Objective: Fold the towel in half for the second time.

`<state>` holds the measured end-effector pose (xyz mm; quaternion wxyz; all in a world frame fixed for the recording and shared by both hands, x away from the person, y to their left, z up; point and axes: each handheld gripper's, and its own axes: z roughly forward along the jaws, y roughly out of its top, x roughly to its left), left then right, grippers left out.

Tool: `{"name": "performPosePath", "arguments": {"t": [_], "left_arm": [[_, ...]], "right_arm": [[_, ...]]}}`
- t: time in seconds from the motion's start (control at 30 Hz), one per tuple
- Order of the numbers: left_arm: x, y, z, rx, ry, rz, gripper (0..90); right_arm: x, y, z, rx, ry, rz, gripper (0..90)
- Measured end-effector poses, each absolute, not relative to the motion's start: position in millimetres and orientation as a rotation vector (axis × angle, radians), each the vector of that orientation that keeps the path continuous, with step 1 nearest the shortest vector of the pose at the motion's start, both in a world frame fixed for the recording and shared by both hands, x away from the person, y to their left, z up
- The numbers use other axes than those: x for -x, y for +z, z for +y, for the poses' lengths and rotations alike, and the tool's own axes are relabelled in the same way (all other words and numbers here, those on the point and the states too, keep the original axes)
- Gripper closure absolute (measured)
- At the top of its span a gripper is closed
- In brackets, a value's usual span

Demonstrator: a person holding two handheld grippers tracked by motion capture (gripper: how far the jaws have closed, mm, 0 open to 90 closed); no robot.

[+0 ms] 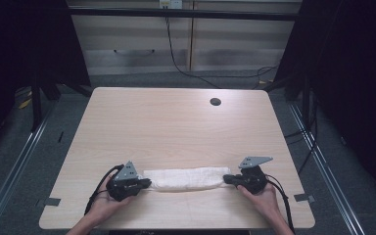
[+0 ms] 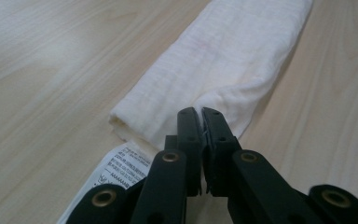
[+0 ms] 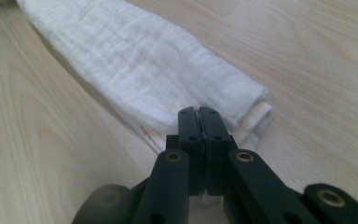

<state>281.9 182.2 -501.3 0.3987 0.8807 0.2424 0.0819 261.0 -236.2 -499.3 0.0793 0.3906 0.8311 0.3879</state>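
A white cloth (image 1: 186,178), folded into a long narrow strip, lies flat along the near part of the wooden table (image 1: 176,122). My left gripper (image 1: 144,183) is shut on the cloth's left end; in the left gripper view the jaws pinch the fabric (image 2: 223,70) at its near edge (image 2: 200,112), and a printed care label (image 2: 121,165) sticks out beside them. My right gripper (image 1: 226,179) is shut on the cloth's right end. In the right gripper view the closed jaws (image 3: 199,111) bite the layered corner of the cloth (image 3: 144,65).
A round cable hole (image 1: 215,102) sits near the table's far right. Beyond the table stand drawer cabinets (image 1: 186,44) with a black cable (image 1: 176,58) hanging down. Dark curtains and metal floor rails (image 1: 323,161) flank both sides.
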Motion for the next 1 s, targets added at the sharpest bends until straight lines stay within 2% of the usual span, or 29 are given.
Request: {"name": "performPosePath", "arguments": {"t": [0.27,0.47,0.6,0.77,0.83,0.9,1.0], "left_arm": [[-310.2,-504.6,183.3,-2.175,0.223,0.714,86.6],[-321.5,-504.3,185.2,-2.184,0.295,0.737,86.0],[-328.8,-506.8,189.1,-2.138,0.242,0.767,85.0],[-320.9,-503.3,190.8,-2.13,0.248,0.763,75.5],[-318.9,-499.3,192.8,-2.122,0.248,0.756,75.3],[-316.9,-494.7,195.0,-2.09,0.23,0.773,70.7],[-313.4,-486.1,200.4,-2.059,0.227,0.763,68.3]], "right_arm": [[-280.9,-502.6,-229.2,-1.204,1.185,2.455,89.2],[-299.1,-503.7,-223.4,-1.235,1.19,2.429,89.1],[-298.9,-504.3,-222.4,-1.23,1.206,2.416,88.2],[-294.0,-501.4,-220.3,-1.193,1.224,2.423,85.6],[-290.9,-498.0,-219.8,-1.18,1.249,2.42,83.6],[-285.5,-491.5,-220.4,-1.157,1.299,2.418,81.1],[-282.2,-486.5,-222.2,-1.146,1.356,2.412,79.4]]}}
